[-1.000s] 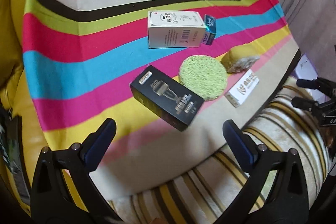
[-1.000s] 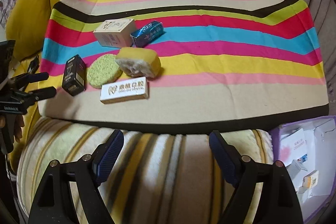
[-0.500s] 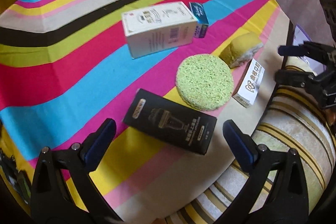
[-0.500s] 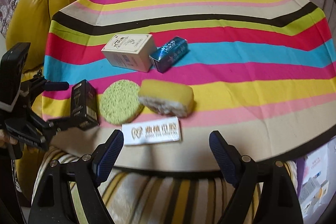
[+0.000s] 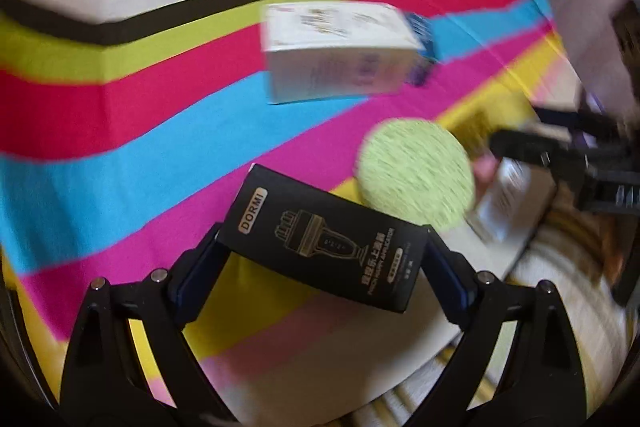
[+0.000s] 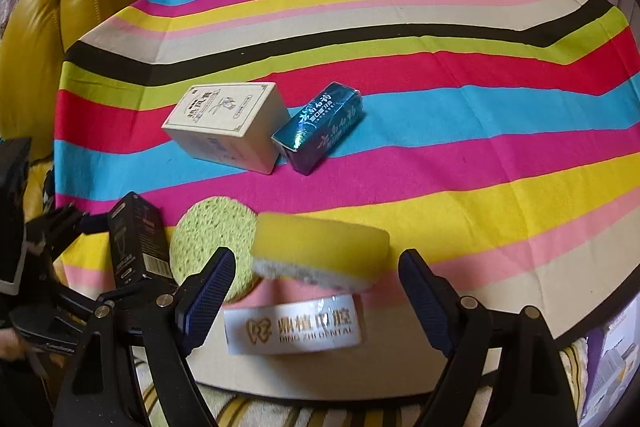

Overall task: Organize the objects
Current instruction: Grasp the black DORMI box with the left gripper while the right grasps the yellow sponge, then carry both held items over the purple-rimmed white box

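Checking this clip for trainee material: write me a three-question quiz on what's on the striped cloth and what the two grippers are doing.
1. What lies between the left gripper fingers?
2. True or false: the right gripper is clamped on the yellow sponge.
3. Which box touches the cream box: A the blue box, B the white dental box?

Key: 1 the black DORMI box; 2 false, its jaws stand open; 3 A.

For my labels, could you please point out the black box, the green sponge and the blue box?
black box [image 5: 324, 239], left wrist view, printed top face.
green sponge [image 5: 416, 173], left wrist view, middle of disc.
blue box [image 6: 328, 123], right wrist view, top face.
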Action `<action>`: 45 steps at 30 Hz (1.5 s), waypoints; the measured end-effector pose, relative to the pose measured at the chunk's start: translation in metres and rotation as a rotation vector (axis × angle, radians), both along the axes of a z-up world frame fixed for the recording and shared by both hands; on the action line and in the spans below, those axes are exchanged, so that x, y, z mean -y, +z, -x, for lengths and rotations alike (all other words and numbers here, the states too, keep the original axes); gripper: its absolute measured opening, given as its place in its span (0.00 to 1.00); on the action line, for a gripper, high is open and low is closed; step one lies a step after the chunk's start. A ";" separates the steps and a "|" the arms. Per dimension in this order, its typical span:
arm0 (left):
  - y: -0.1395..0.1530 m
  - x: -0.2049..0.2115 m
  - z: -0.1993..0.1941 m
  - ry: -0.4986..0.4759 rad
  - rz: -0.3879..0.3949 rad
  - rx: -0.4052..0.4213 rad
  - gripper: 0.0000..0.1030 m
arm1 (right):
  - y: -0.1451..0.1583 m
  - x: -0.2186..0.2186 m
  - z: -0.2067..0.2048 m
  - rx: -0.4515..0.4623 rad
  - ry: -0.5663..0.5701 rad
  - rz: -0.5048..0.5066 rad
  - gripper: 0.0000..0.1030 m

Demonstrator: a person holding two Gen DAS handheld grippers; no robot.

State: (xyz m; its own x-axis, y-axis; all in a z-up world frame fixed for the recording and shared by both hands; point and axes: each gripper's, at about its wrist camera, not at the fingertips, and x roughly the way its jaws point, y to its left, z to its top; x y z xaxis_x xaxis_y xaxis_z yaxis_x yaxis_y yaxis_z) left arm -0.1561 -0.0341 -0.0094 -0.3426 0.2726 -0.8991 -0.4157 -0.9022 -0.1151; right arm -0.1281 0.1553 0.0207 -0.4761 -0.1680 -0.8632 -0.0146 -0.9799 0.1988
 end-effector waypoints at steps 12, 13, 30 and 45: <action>0.041 0.000 -0.019 0.278 -0.001 -0.176 0.91 | -0.010 0.003 0.015 0.009 -0.029 -0.044 0.68; 0.043 -0.001 -0.021 0.291 -0.020 -0.180 0.91 | -0.009 0.004 0.014 0.002 -0.027 -0.053 0.67; 0.044 -0.055 -0.073 0.336 -0.168 -0.141 0.91 | 0.022 -0.034 -0.044 -0.140 -0.102 -0.114 0.66; 0.048 -0.137 -0.101 0.190 -0.154 -0.131 0.91 | 0.030 -0.124 -0.115 -0.132 -0.226 -0.112 0.66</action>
State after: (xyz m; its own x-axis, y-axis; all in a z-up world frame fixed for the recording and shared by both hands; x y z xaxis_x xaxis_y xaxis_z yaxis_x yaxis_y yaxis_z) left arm -0.0549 0.1031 0.0389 -0.5112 0.3222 -0.7968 -0.2608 -0.9415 -0.2134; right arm -0.0131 0.2790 0.0505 -0.5999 0.0476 -0.7987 -0.2160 -0.9708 0.1045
